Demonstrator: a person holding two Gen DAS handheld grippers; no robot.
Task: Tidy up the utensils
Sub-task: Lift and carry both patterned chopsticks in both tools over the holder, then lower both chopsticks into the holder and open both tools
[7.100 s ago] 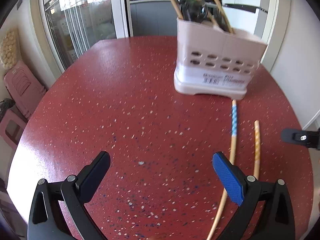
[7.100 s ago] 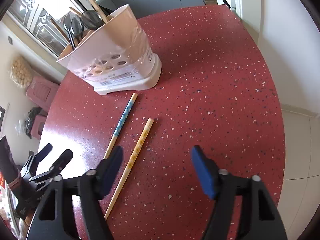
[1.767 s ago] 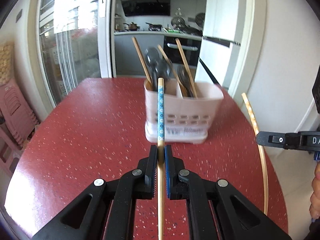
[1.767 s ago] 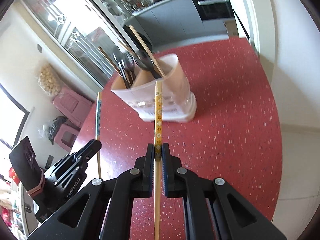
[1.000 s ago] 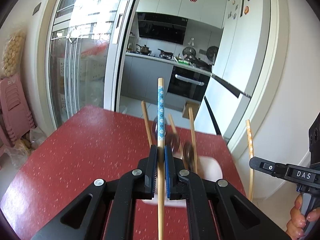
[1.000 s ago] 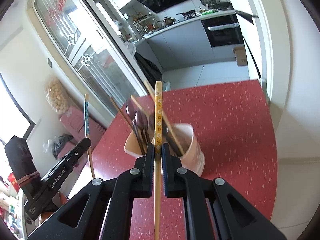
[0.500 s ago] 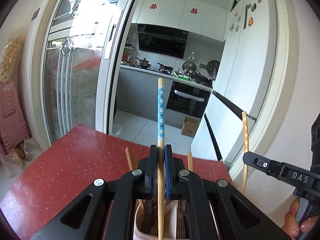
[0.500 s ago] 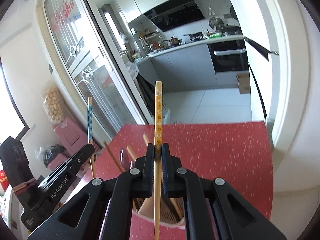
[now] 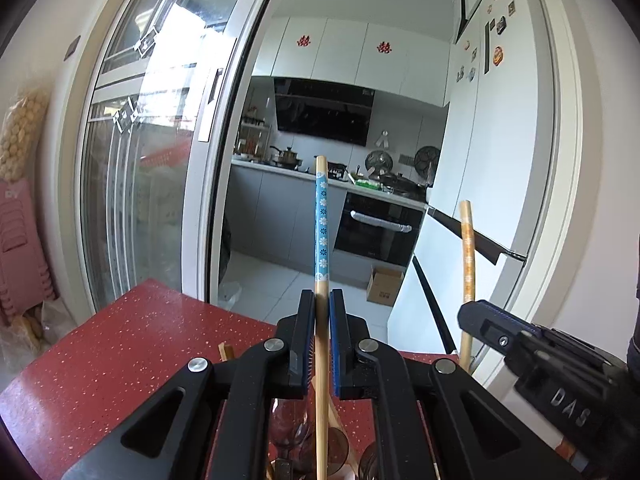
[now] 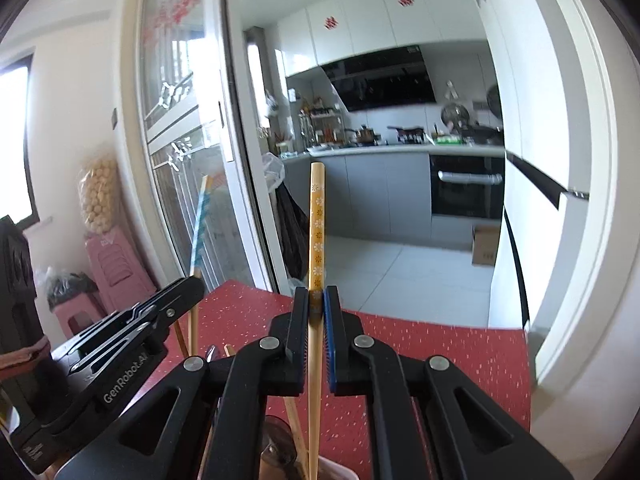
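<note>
My left gripper (image 9: pixel 319 304) is shut on a blue-patterned chopstick (image 9: pixel 321 224), held upright; its lower end runs down among dark spoons (image 9: pixel 304 440) at the bottom edge. My right gripper (image 10: pixel 316 300) is shut on an orange-patterned chopstick (image 10: pixel 317 216), also upright, its lower end over the pink holder's rim (image 10: pixel 340 472). The right gripper (image 9: pixel 532 356) with the orange chopstick (image 9: pixel 466 248) shows at the right of the left wrist view. The left gripper (image 10: pixel 132 328) with the blue chopstick (image 10: pixel 200 220) shows at the left of the right wrist view. The holder is mostly hidden below.
The red speckled table (image 9: pixel 120 344) lies below, its far edge toward a kitchen doorway. Other chopsticks (image 10: pixel 294 420) and spoons stand in the holder. A white wall and fridge (image 9: pixel 500 200) are to the right, a glass sliding door (image 9: pixel 132 200) to the left.
Both grippers have tilted further upright and moved over the holder, which has dropped out of view below. The two chopsticks stay gripped.
</note>
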